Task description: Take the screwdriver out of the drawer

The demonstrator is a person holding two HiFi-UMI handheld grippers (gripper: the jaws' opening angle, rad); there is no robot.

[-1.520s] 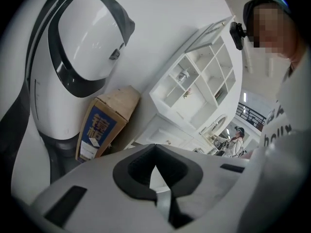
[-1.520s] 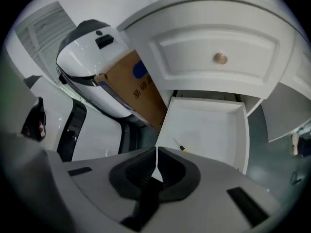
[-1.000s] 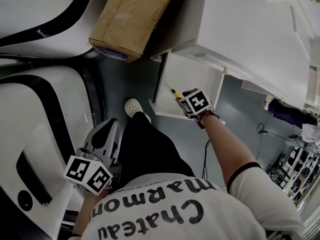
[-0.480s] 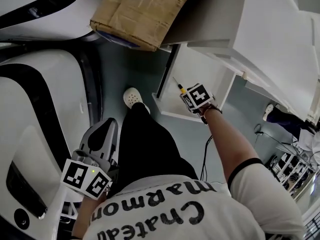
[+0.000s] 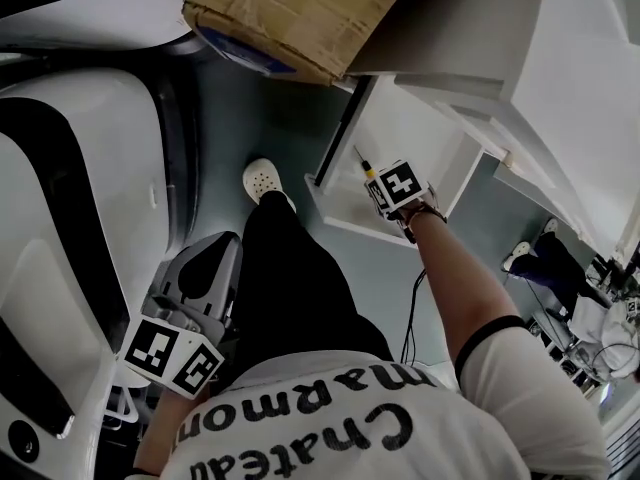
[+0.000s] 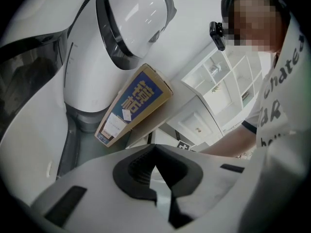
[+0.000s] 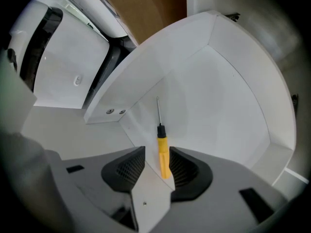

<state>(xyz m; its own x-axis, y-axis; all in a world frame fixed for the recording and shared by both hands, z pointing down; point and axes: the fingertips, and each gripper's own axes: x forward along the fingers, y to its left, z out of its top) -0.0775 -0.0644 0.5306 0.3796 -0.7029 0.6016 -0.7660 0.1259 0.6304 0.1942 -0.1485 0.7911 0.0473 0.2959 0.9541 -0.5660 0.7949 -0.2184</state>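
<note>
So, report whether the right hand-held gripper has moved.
Yes: right hand-held gripper sank deeper into the drawer, off its front lip; jaws have just been opening, screwdriver between them.

Right gripper steeply down, fingers just opened wide, screwdriver loose between them. Left gripper closed, empty, beside thigh.

The screwdriver has a smooth yellow plastic handle, a black collar and a thin bare-metal shaft. The drawer is made of white panels, smooth and matt. The right gripper has fingers of matt grey plastic with dark, ribbed pads. The cardboard box is dull brown and carries a paper label. The white shell is glossy hard plastic.
</note>
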